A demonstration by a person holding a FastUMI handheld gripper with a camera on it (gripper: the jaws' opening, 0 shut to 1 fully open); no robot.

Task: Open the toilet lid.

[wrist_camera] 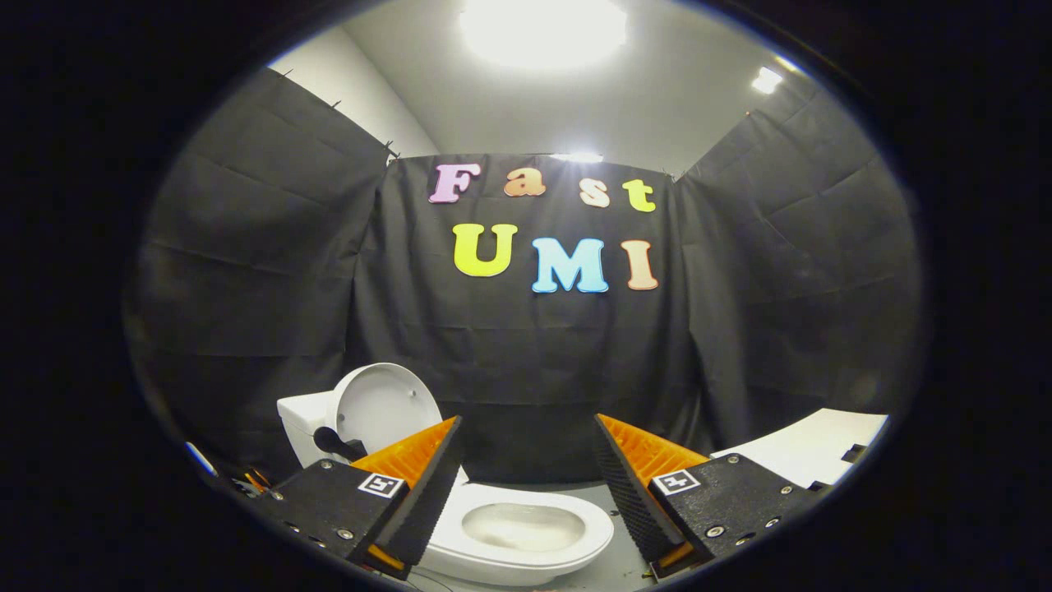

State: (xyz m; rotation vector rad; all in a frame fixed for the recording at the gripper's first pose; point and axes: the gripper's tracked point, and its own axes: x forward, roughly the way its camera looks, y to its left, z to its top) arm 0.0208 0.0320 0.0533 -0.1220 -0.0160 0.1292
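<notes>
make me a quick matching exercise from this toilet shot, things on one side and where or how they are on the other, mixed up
Things:
1. toilet lid
2. toilet bowl
3. gripper
4. white board

States or places:
A. open, nothing held between the jaws
B. raised upright, leaning back at the tank
C. beyond the right finger, by the cloth wall
D. uncovered, seen between the two fingers

Pairs: 1-B, 2-D, 3-A, 4-C

Staged recording booth, black cloth walls point(246, 247), white toilet point(509, 526) on floor, ceiling lights point(542, 29)
</notes>
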